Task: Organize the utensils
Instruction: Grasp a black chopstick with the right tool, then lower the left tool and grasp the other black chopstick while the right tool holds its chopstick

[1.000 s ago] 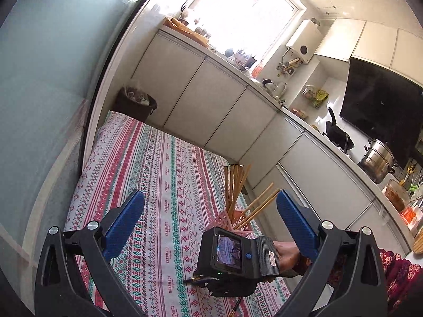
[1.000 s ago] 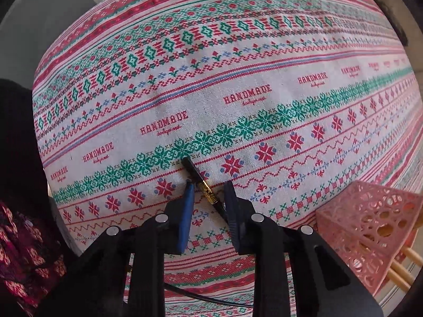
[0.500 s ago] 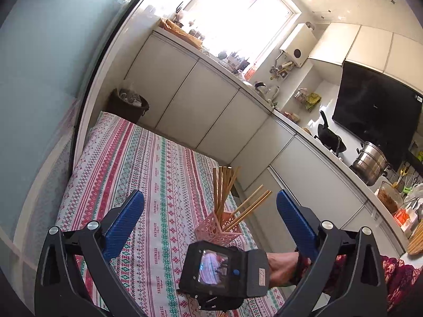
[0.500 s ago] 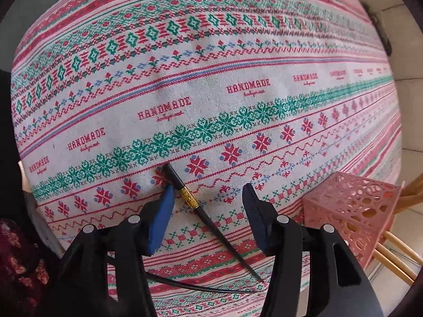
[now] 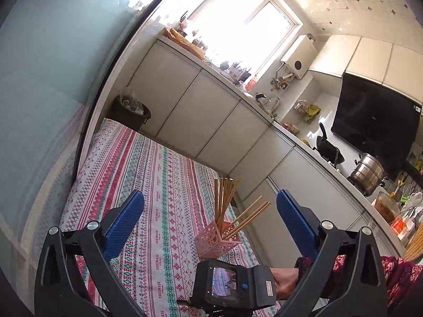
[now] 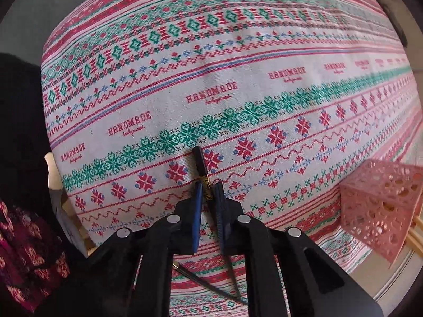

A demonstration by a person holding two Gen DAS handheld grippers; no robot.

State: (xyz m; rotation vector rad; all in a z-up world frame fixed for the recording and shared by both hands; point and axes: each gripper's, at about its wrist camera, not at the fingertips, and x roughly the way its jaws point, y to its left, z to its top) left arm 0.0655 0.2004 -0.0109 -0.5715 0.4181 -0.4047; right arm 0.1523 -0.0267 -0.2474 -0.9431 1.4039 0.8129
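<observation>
In the left wrist view, the left gripper point(image 5: 210, 208) is hanging above the patterned tablecloth point(image 5: 148, 174) with its blue fingers point(image 5: 124, 224) spread wide and nothing between them. At about five o'clock from its centre, the pink perforated holder point(image 5: 215, 241) is standing on the worktop near the cloth's right edge, with wooden chopsticks point(image 5: 224, 198) sticking up out of it, some upright and some leaning toward two o'clock. At six o'clock, the back of the right gripper's camera unit point(image 5: 232, 286) is showing, with the person's right hand point(image 5: 284, 281) behind it at three o'clock.

In the right wrist view, the right gripper point(image 6: 207, 189) is pointing down at the cloth, its fingers drawn in close on either side of a black chopstick point(image 6: 200, 162) and pinching it at its gold band. The chopstick's thick end is pointing toward twelve o'clock over the red star row, and its thin end is running back under the gripper. A second dark chopstick point(image 6: 208, 285) is lying on the cloth at six o'clock. The pink holder point(image 6: 380, 206) is sitting at three o'clock, well apart from the pinched chopstick.
</observation>
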